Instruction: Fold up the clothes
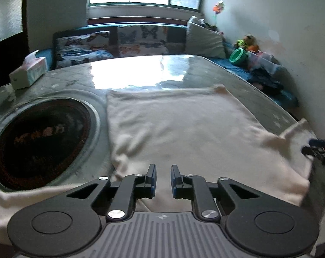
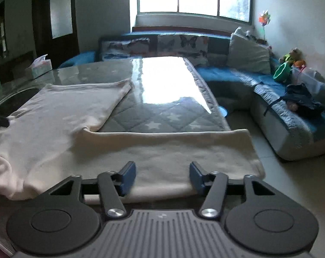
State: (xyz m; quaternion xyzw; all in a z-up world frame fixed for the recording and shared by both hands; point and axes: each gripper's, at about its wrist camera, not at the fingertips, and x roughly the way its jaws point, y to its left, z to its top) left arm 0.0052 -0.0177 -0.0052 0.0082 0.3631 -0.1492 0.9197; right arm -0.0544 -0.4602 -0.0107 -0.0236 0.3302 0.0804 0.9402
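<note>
Cream garment [image 1: 184, 129] spread flat on glass-topped table [image 1: 140, 71], body toward the window, near hem hanging toward the camera. All places below given relative to that garment.

Far left of garment: tissue box [image 1: 28, 72] at table's back corner. Just left, touching the garment's left edge: round dark inset [image 1: 42, 142] in the tabletop with metal rim. Over the near hem, centre: left gripper [image 1: 163, 180], jaws parted by a narrow gap, nothing gripped, cloth lying under them. At garment's right edge: a raised fold of cloth, tip of the other tool beside it, blurred.

Right wrist view: garment [image 2: 61, 116] again, one sleeve [image 2: 173, 150] laid out sideways along the near table edge. Over that sleeve: right gripper [image 2: 162, 177], jaws standing wide, blue pads [image 2: 128, 178] clear of the cloth, nothing held. Beyond garment: quilted star-pattern cover under glass. Well right of garment: blue sofa [image 2: 291, 116] with dark clothes heaped on it.
</note>
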